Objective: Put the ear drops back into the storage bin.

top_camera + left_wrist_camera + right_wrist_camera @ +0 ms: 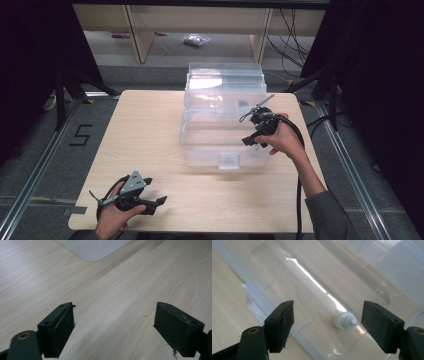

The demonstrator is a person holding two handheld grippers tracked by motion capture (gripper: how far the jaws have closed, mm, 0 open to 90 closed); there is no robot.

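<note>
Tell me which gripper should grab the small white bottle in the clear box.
Right. The right gripper hangs open over the clear box, the small white bottle lying between its jaws. The left gripper sits far off over bare table.

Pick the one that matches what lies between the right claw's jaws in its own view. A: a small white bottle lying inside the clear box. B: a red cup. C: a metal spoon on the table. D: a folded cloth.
A: in the right gripper view, a small white bottle lies on the floor of the clear box, between the open right claw jaws.
</note>
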